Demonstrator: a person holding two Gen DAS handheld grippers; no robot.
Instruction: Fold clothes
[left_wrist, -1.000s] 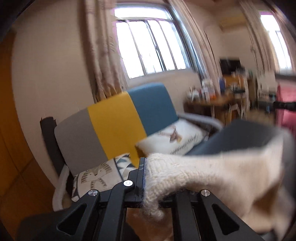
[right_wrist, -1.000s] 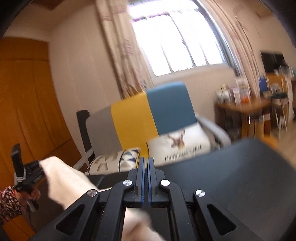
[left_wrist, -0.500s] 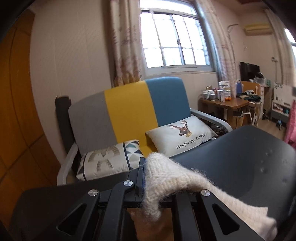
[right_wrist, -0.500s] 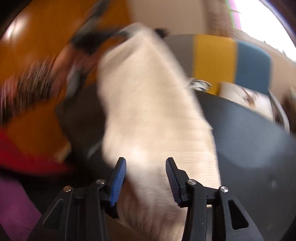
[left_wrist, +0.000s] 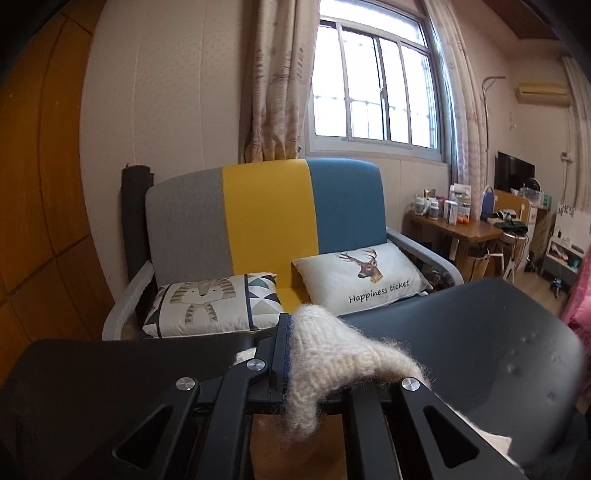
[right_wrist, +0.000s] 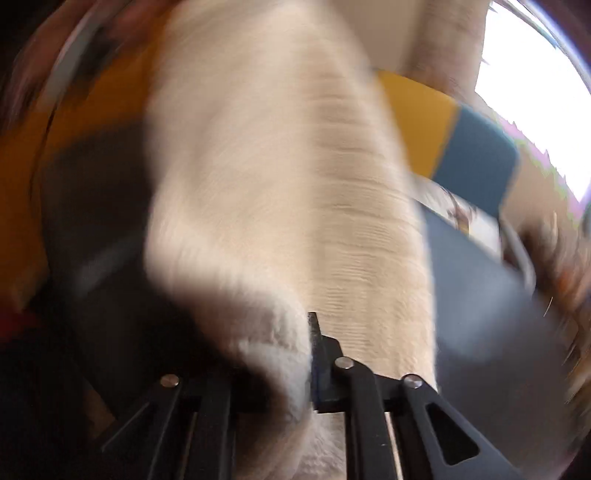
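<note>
Dark tabletop (left_wrist: 461, 332) fills the lower frame. At bottom centre, a corner of the cream knit garment (left_wrist: 325, 354) is pinched tight by the left gripper (left_wrist: 286, 354). Another fold is clamped in the right gripper (right_wrist: 308, 354), the blurred cloth rising to the upper frame. Mid-fold, it is judged; an even laying-down is called for next. Behind, the sofa (left_wrist: 266, 218) and pillows (left_wrist: 362, 277) stand clear.

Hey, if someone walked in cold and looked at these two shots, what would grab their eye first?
Probably the cream knit garment: it is pinched in the left tool low in the foreground and fills the blurred right-wrist view. Behind it, the grey, yellow and blue sofa stands under the window, with a deer cushion reading "Happiness ticket".
</note>
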